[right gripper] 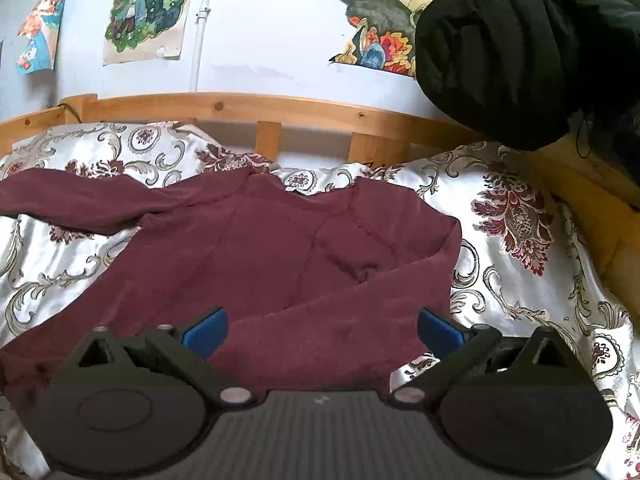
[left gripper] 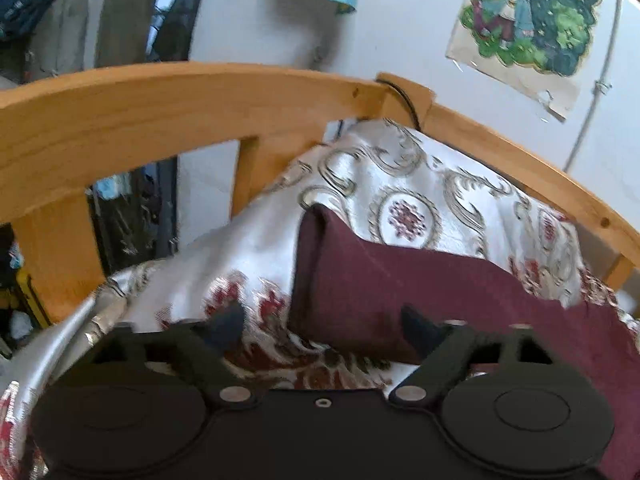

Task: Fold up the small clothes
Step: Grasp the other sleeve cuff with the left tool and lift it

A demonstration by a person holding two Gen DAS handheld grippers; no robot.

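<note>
A maroon long-sleeved top [right gripper: 256, 248] lies spread on the white bedspread [right gripper: 520, 248] with its red and grey pattern. One sleeve runs out to the left, and the other is folded across the body toward the lower right. My right gripper [right gripper: 320, 330] hovers open over that folded sleeve, its blue pads [right gripper: 204, 330] wide apart. In the left wrist view the end of the outstretched maroon sleeve [left gripper: 380, 280] lies on the bedspread [left gripper: 248, 256]. My left gripper [left gripper: 320, 326] stands open at this sleeve end. Its right finger [left gripper: 416, 328] is over the cloth and its left finger is over bare bedspread.
A wooden bed rail [left gripper: 160, 112] with slats runs close behind the sleeve end and along the wall [right gripper: 280, 108]. A black padded jacket [right gripper: 520, 52] hangs at the upper right. Posters [right gripper: 148, 8] are stuck on the wall. A dark cable [left gripper: 404, 100] crosses the rail corner.
</note>
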